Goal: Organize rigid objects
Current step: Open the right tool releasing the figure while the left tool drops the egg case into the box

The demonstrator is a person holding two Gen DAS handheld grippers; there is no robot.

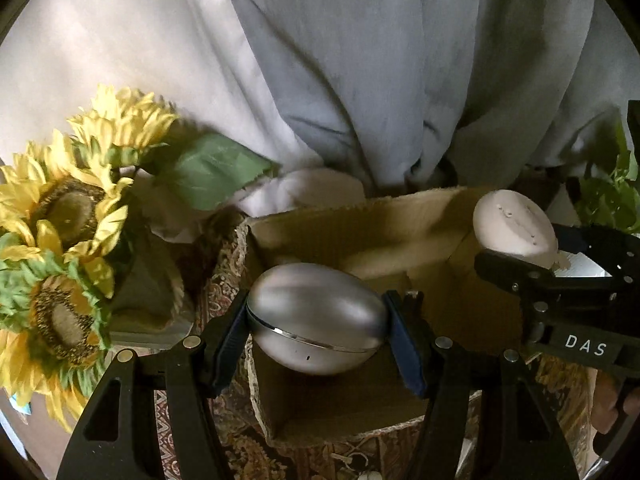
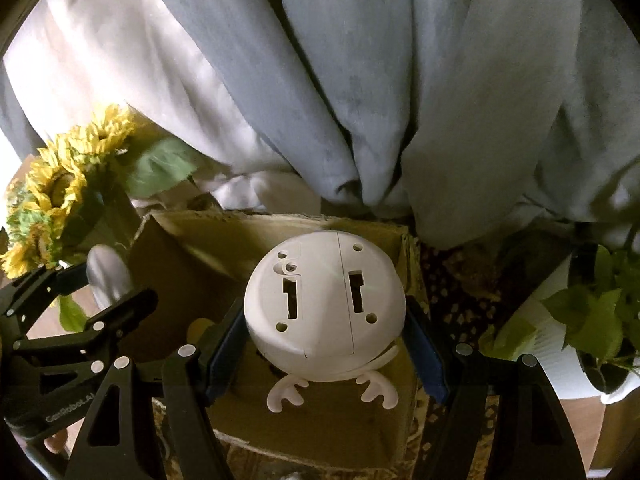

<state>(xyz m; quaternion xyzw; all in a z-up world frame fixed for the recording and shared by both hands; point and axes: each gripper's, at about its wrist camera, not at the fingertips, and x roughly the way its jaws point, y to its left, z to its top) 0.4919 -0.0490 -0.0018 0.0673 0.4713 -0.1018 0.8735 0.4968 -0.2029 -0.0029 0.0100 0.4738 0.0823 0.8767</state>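
Note:
My left gripper (image 1: 318, 322) is shut on a silver egg-shaped case (image 1: 316, 316) and holds it over an open cardboard box (image 1: 360, 216). My right gripper (image 2: 326, 320) is shut on a white round toy with antlers (image 2: 324, 308), its underside toward the camera, above the same box (image 2: 256, 228). In the left wrist view the white toy (image 1: 514, 226) and the right gripper show at the right, over the box's right side. In the right wrist view the left gripper (image 2: 108, 300) shows at the left with the silver case (image 2: 106, 270) partly hidden.
Artificial sunflowers (image 1: 64, 216) stand left of the box. A green potted plant (image 2: 600, 304) in a white pot stands at the right. Grey-white draped cloth (image 1: 360, 60) hangs behind. The box rests on a patterned cloth (image 1: 224, 272).

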